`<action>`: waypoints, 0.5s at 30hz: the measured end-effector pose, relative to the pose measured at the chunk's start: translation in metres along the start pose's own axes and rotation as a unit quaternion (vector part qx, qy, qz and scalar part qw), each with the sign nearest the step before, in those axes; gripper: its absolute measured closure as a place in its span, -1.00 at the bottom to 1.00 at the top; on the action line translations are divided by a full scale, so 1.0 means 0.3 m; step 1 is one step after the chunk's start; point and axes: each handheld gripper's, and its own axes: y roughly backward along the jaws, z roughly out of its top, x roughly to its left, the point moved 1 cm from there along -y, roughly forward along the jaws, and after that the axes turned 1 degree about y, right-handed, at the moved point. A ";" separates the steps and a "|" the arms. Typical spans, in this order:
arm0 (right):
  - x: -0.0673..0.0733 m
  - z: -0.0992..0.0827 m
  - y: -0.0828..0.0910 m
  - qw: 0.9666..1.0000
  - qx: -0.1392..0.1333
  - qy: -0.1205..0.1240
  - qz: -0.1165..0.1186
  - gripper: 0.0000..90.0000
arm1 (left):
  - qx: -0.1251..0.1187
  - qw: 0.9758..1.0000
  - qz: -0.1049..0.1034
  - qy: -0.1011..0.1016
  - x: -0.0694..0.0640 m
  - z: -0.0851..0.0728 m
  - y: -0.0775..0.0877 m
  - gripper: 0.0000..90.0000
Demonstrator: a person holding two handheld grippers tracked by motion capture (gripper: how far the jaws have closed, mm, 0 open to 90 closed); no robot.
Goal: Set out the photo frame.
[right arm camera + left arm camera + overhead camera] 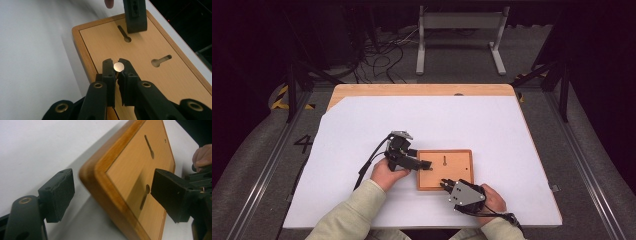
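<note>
Where white sheet point(422, 125) covers wooden table point(422, 90), grey floor point(257, 150) around.

Bright overhead light on white table point(512, 150); dark surroundings; claw views slightly soft.

My left gripper point(426, 163) straddles the board's point(457, 170) left edge; my right gripper point(443, 184), at its near edge, holds a nail point(118, 67).
</note>
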 end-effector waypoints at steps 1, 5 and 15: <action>0.000 0.000 0.000 1.000 0.000 0.000 0.000 0.87 | 0.003 1.000 0.000 -0.003 -0.003 0.002 -0.007 -0.57; 0.002 0.000 0.000 1.000 -0.001 0.002 -0.002 0.87 | 0.011 1.000 -0.007 -0.007 -0.005 0.007 -0.021 -0.56; 0.004 0.000 0.001 1.000 0.000 0.004 -0.004 0.87 | 0.015 1.000 -0.019 -0.007 -0.003 0.007 -0.029 -0.44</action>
